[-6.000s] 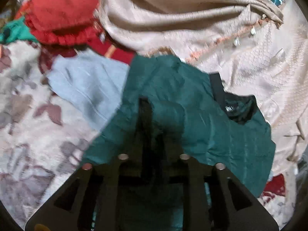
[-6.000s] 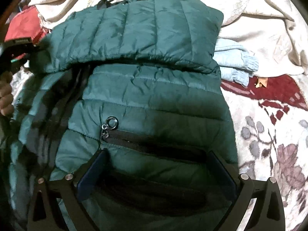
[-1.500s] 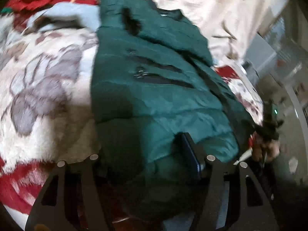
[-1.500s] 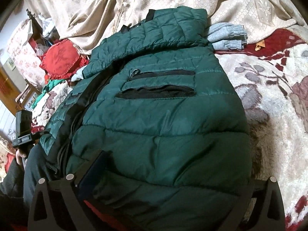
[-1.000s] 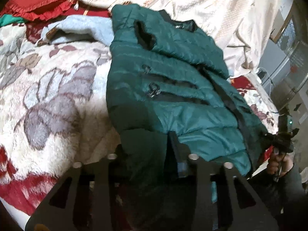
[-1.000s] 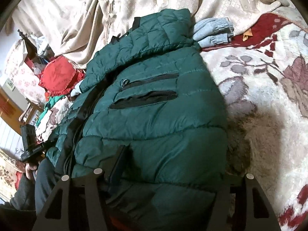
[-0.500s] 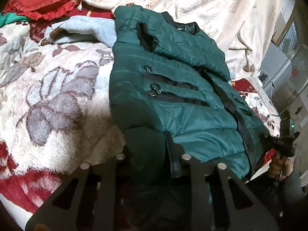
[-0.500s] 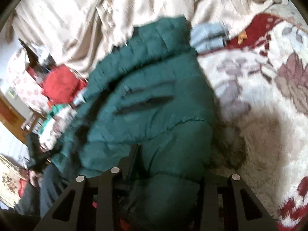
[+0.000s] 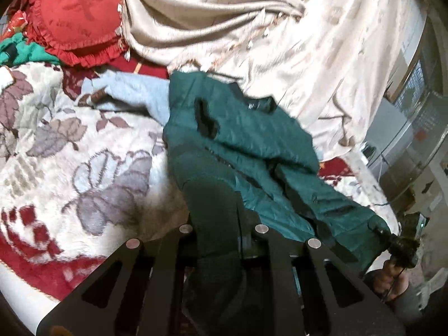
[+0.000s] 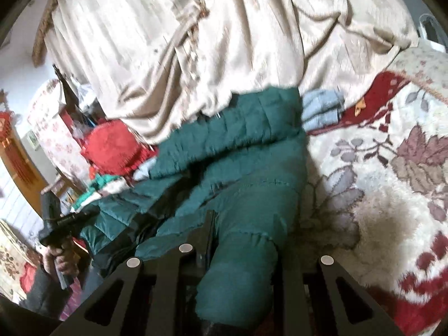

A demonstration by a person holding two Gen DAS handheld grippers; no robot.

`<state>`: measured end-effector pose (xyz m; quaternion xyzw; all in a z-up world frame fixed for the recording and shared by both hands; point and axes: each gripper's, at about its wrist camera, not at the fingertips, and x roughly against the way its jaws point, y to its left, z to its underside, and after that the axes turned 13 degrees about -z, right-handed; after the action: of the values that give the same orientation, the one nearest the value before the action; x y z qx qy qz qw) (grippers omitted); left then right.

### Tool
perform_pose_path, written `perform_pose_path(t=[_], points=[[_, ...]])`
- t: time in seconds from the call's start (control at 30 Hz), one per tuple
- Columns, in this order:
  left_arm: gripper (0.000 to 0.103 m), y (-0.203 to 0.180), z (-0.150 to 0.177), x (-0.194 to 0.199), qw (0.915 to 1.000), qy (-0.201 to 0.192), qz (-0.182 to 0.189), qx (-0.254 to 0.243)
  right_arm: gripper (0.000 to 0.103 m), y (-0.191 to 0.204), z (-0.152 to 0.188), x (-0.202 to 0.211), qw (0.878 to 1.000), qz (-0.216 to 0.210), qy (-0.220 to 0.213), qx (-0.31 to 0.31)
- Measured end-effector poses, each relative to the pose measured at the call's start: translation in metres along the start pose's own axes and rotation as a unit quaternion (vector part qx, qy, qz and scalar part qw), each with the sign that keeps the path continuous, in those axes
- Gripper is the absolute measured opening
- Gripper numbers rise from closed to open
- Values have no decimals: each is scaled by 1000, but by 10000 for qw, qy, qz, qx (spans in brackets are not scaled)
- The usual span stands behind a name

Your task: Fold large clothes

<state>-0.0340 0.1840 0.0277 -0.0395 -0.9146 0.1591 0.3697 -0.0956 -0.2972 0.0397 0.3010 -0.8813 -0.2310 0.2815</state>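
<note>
Slippage is your risk: both the left gripper [image 9: 221, 238] and right gripper [image 10: 240, 240] are clenched on the green puffer jacket's [image 9: 246, 140] slick hem over the bed [image 9: 84, 154]; uneven lifting could skew your fold.

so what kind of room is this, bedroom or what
Most likely a bedroom: the green puffer jacket lies on a plush floral blanket spread like bedding, with a red frilled cushion and a rumpled beige satin cover heaped behind it.

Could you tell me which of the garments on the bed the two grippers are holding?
The dark green puffer jacket; the light blue garment beside it lies untouched.
</note>
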Motion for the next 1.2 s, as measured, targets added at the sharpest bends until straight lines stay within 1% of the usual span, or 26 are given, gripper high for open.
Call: perform_pose_path(t=[0.07,0.17,0.23,0.4,0.6,0.7,0.77,0.87,0.93,1.0,1.03,1.13,1.2], points=[[11,4,-2,15,9999,-90,63,37,17,14,-1,11,9999,-39,-64,100],[11,9,1,39,9997,-212,144,18,17,32,1,23,9996,-117,10,243],[11,12,8,54,9996,-257,136,-58,17,45,7,32,9992,-207,72,321],[11,21,39,87,9992,-219,-20,-334,17,68,30,50,9980,-332,215,499],[11,25,67,120,9988,-229,-40,-442,17,84,42,71,9964,-388,268,706],[11,17,73,130,9977,-234,-71,-637,17,83,41,76,9964,-382,260,714],[12,11,76,129,9959,-197,-213,-858,17,80,41,75,9971,-300,340,608],[12,-1,80,118,9909,-66,-629,-1190,17,74,43,63,9970,-80,698,321],[13,-8,84,114,9863,-69,-874,-1398,17,78,48,59,9953,58,911,322],[15,-11,88,111,9822,-94,-1068,-1544,17,81,51,58,9944,140,984,359],[15,-12,91,109,9805,-67,-1169,-1576,17,81,52,57,9943,160,993,363],[18,-9,97,103,9795,92,-1333,-1508,17,83,55,55,9930,255,1091,362],[18,-10,99,100,9785,194,-1395,-1503,17,85,58,51,9919,291,1172,393]])
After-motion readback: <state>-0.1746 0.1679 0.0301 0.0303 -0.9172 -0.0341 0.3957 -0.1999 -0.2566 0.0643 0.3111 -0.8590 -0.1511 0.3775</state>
